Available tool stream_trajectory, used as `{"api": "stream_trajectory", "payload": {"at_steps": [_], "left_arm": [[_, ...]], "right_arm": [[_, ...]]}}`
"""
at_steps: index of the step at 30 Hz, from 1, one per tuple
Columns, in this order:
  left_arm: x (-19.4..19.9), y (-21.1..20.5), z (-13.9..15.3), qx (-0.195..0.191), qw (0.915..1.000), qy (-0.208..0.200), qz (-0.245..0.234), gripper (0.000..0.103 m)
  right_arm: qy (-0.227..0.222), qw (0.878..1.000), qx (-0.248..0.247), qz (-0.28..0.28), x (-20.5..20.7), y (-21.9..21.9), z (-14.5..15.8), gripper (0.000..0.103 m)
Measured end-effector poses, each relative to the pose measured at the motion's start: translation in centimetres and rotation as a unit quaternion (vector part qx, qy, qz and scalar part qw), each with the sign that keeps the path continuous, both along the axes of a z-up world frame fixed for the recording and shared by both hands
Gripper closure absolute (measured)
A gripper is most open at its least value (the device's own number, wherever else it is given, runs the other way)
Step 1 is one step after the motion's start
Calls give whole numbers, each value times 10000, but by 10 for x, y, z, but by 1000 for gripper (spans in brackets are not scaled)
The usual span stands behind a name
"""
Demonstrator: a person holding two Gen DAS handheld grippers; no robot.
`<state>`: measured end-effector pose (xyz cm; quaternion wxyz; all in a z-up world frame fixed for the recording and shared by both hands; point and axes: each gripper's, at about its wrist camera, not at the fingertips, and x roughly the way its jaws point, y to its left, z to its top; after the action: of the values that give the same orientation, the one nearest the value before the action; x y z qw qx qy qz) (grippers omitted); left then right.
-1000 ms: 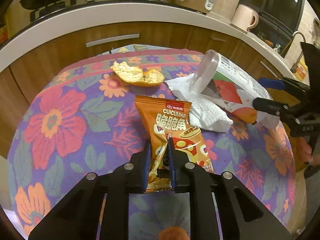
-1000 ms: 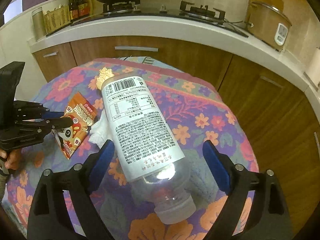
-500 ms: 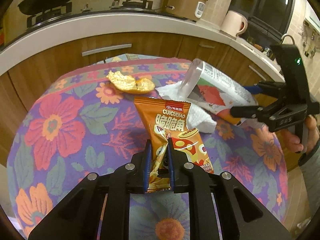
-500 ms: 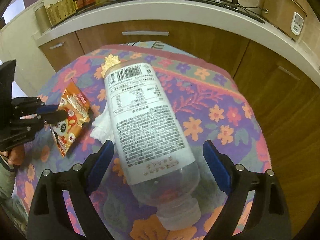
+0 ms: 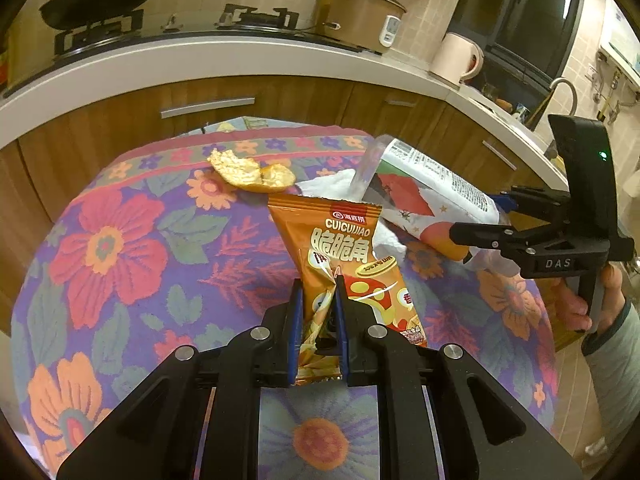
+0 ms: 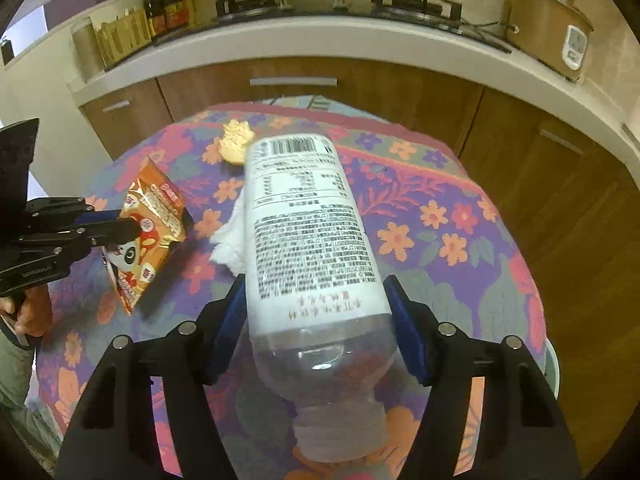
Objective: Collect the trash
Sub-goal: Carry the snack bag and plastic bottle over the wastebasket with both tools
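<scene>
— while the left gripper (image 5: 318,300) sits low in the middle of its own view, its jaws are pinched tight on the orange snack bag (image 5: 344,256), lower end crumpled between them.
— and the right gripper (image 6: 316,312)? its jaws have just been closing in around the plastic bottle (image 6: 308,232), cap end toward the camera; the left pad looks pressed to the label, the right one i can't quite call.
— white tissue (image 6: 230,236) peeks from under the bottle's left side, on the flowered tabletop (image 6: 460,216).
— orange peel (image 5: 252,172) sits at the tabletop's far edge, just above the bag.
— at the right edge of the left view, a hand (image 5: 588,300) grips the handle.
</scene>
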<state>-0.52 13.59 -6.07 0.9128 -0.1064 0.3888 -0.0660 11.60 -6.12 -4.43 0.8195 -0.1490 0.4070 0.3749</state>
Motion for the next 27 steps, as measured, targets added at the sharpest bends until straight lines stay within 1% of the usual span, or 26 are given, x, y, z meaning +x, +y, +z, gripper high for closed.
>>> {"api": "stream_trajectory", "payload": {"at_steps": [7, 12, 16, 24, 27], "left_arm": [[-2, -16, 3, -47, 9999, -46, -96, 91], [-1, -33, 8, -4, 9997, -109, -215, 90], [2, -51, 14, 21, 9993, -185, -325, 91], [14, -92, 17, -172, 9981, -296, -508, 91], [23, -114, 17, -227, 9974, -315, -612, 91]], "right_arm": [[-127, 9993, 303, -182, -16, -28, 10, 43], [-190, 9979, 508, -341, -26, -54, 14, 43], [-240, 9958, 692, -546, -31, -81, 18, 43], [-364, 9910, 869, -950, -33, -136, 22, 43], [-422, 9887, 936, -1096, -31, -155, 23, 43]]}}
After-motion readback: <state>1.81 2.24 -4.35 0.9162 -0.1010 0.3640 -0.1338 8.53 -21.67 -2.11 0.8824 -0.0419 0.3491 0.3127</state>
